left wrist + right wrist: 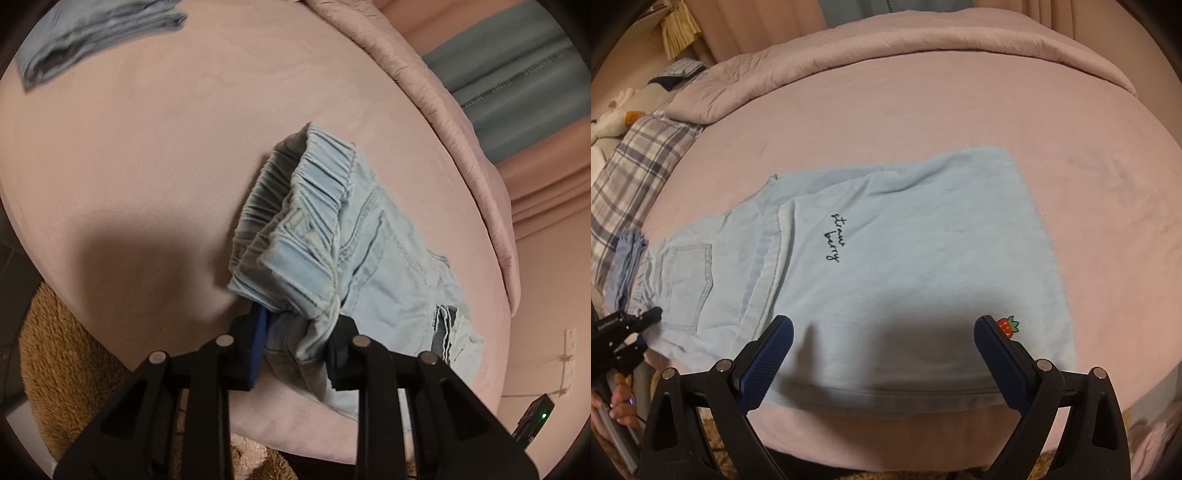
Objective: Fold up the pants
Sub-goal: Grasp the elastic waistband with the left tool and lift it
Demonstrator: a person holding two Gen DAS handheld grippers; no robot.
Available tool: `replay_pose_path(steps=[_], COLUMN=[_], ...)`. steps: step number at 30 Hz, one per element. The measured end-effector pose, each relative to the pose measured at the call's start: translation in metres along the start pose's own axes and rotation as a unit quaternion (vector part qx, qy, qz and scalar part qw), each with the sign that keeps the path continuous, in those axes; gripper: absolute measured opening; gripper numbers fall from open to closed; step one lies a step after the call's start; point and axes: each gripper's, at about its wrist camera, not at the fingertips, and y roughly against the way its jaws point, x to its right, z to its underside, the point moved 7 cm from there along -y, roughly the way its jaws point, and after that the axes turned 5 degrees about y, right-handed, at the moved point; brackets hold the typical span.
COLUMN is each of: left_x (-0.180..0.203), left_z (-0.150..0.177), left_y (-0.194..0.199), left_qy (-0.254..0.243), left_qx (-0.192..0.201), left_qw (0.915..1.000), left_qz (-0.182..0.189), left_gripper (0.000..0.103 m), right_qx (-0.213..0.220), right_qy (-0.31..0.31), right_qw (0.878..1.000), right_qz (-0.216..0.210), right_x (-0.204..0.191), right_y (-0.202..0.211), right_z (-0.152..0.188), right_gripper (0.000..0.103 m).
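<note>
Pants (871,266) lie flat on the bed (923,110), legs doubled, waistband (295,206) lifted, clamped in the left claw (295,350). Right claw (884,354) hovers spread over the hem just ahead of it. Next, I judge: pinch that hem, then carry waistband across.

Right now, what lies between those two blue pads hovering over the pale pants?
In the right wrist view, the open right gripper has only shadowed fabric of the pants between its pads, nothing gripped.

A home bedroom; a pink-sheeted bed (923,110), plaid pillow (635,162) and drawn curtains (517,85) show it.
</note>
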Motion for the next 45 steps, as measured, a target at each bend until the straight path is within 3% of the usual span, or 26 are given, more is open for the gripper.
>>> replay_pose_path(steps=[10,19,32,45], left_x=[0.045,0.096,0.147,0.174], left_z=[-0.001,0.013,0.036,0.07], left_y=[0.031,0.043,0.03,-0.002], left_qy=[-0.072,-0.159,-0.251,-0.321], left_qx=[0.038,0.056,0.035,-0.006], left_qw=[0.9965,0.9852,0.9661,0.9458], left_qz=[0.016,0.032,0.051,0.049], left_gripper=[0.024,0.023,0.023,0.023], right_qx=[0.014,0.036,0.048,0.056], right_qy=[-0.003,-0.004,-0.039,-0.063], right_qw=[1.0,0.999,0.998,0.996], right_qz=[0.001,0.001,-0.003,0.0], right_x=[0.003,0.003,0.019,0.03], right_y=[0.004,0.011,0.019,0.026], right_z=[-0.008,-0.018,-0.014,-0.011], right_gripper=[0.098,0.098,0.098,0.098])
